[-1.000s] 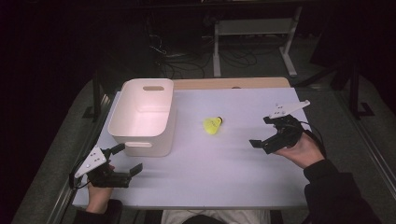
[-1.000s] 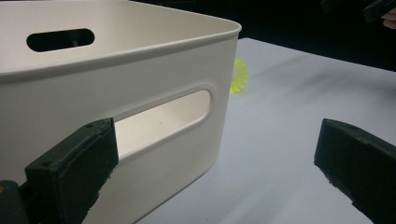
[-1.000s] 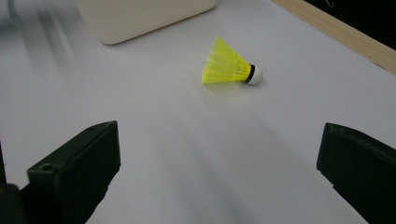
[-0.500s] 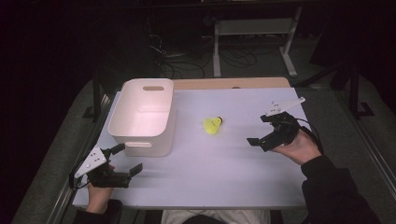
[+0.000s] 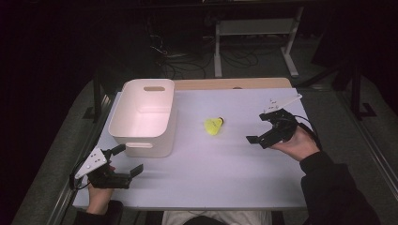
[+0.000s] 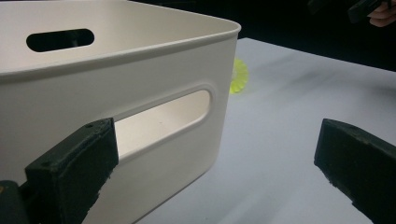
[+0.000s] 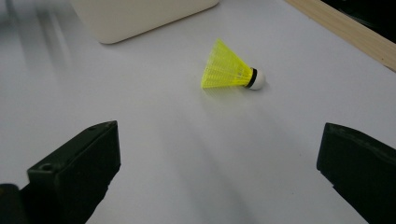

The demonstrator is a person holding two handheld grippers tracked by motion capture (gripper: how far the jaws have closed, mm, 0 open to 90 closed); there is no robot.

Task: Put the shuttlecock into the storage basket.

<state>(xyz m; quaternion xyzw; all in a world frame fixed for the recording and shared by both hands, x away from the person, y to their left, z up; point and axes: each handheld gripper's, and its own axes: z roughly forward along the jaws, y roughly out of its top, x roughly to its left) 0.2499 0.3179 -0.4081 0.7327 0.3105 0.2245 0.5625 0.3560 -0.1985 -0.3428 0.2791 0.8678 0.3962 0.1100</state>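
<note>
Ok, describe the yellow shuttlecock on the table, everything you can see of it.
The shuttlecock has a bright yellow, net-like skirt that looks like plastic, a black band, and a small white rounded cap. It lies on its side on the white table, the cap toward the wooden far edge and the open skirt toward the person. It sits to the right of the white bin, apart from it. Nothing touches it but the table. The right gripper stands open, short of it and facing it.

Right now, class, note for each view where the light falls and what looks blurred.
High view: lit white table, dark surroundings. Left gripper view: cream plastic bin sharp, the yellow mesh shuttlecock behind it soft. Right gripper view: shuttlecock crisp with a faint shadow, near black jaws slightly blurred.
</note>
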